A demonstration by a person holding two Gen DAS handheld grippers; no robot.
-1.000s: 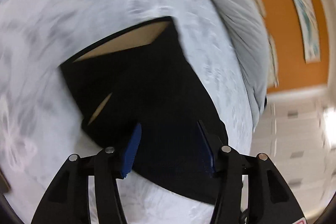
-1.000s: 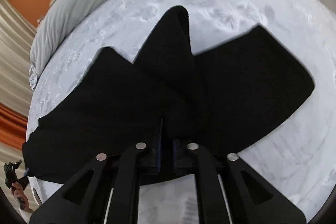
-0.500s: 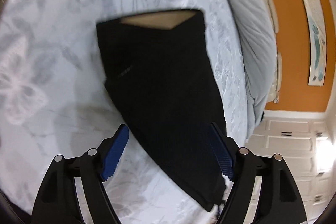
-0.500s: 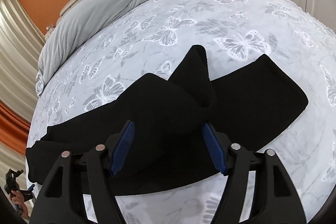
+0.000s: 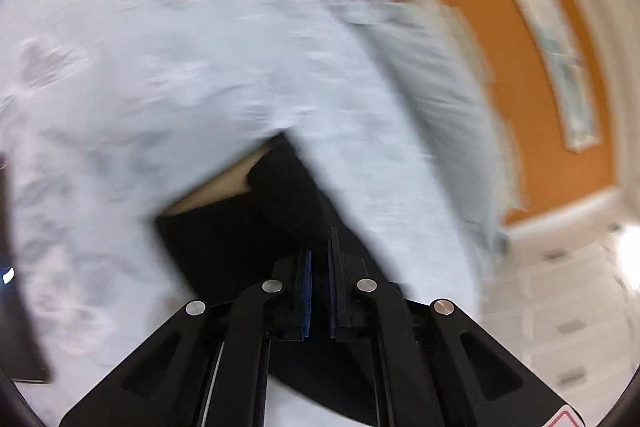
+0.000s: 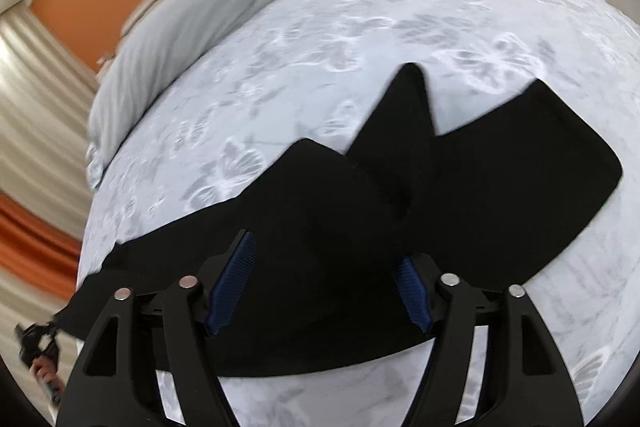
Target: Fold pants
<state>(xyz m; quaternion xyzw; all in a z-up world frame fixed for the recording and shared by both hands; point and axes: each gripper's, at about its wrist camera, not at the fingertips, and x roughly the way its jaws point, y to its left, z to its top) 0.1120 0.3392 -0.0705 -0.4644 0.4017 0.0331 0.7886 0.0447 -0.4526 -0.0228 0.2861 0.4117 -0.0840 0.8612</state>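
The black pants point(image 6: 460, 195) lie spread on a bed with a pale butterfly-print sheet point(image 6: 360, 39). In the right wrist view my right gripper point(image 6: 320, 279) is open, its blue pads astride the near edge of the pants, holding nothing. In the left wrist view, which is motion-blurred, my left gripper point(image 5: 319, 263) has its jaws closed on the black fabric of the pants point(image 5: 240, 227); a tan lining point(image 5: 224, 183) shows at the far opening.
A grey duvet point(image 6: 224, 3) is bunched at the head of the bed under an orange wall point(image 5: 520, 39) with a framed picture point(image 5: 560, 63). Curtains point(image 6: 36, 115) hang at the left. White tiled floor point(image 5: 572, 327) lies past the bed edge.
My left gripper went from open over the pants to shut on the fabric and is moving fast. My right gripper released the pants earlier and has stayed open, lower over them.
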